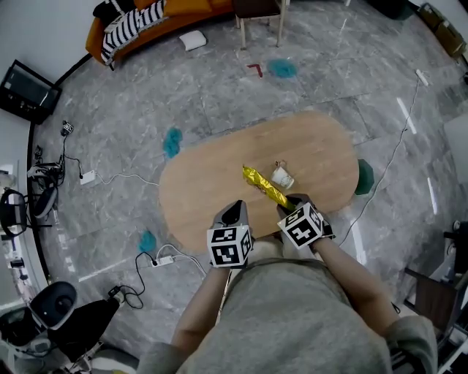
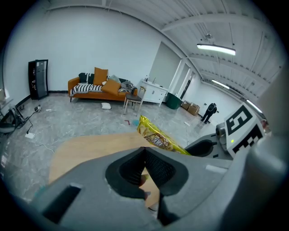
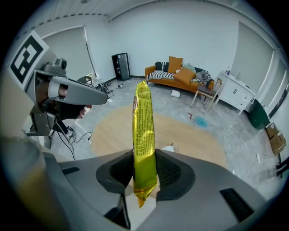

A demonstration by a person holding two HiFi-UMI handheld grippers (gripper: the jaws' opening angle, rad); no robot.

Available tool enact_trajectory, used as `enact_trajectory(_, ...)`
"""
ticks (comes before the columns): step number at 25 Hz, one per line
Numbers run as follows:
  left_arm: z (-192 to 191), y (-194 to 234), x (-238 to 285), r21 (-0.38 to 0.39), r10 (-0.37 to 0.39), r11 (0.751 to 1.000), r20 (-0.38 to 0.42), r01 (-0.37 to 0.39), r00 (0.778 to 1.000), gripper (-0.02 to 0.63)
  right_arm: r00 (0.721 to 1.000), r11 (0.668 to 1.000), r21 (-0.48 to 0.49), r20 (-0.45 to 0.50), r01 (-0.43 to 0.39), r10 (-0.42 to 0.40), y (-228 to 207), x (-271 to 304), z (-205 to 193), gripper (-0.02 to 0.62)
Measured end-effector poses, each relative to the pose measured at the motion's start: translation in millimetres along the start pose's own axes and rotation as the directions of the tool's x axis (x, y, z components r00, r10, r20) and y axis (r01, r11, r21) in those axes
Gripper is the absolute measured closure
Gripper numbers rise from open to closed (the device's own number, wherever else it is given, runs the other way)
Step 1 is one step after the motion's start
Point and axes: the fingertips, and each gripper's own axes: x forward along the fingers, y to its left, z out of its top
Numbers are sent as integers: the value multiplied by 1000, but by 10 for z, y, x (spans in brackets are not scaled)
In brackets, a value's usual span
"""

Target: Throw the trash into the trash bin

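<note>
The right claw (image 3: 145,169) is clamping the yellow wrapper (image 3: 143,131) above the worktop (image 1: 212,190). The left claw (image 2: 145,151) is sitting closed, empty. The dark green bin (image 3: 258,115) is standing well apart, contents unseen.

The table (image 1: 197,197) top lies bare left of and beyond the left gripper (image 1: 232,212), so passage there is unobstructed. The wrapper (image 1: 262,185) projects from the right gripper (image 1: 290,202) out over the table and crosses the space ahead of both grippers. The cup (image 1: 282,177) stands just right of it. The grippers sit near each other with a narrow gap between. Off the table's right end a green object (image 1: 364,177) stands on the floor near a cable (image 1: 398,150). Floor beyond the far edge is open up to the chair (image 1: 257,9).
</note>
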Motion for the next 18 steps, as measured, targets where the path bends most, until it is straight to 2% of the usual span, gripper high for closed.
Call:
enact_trajectory(6, 42, -118, 37, 23, -19, 1000, 8, 19, 1000, 597, 1000, 1000, 22, 14, 10, -10, -41, -48, -54, 474)
enact_trajectory(18, 54, -482, 58, 22, -16, 1000, 22, 15, 1000, 597, 999, 999, 37, 48, 12, -14, -247, -263, -195, 474)
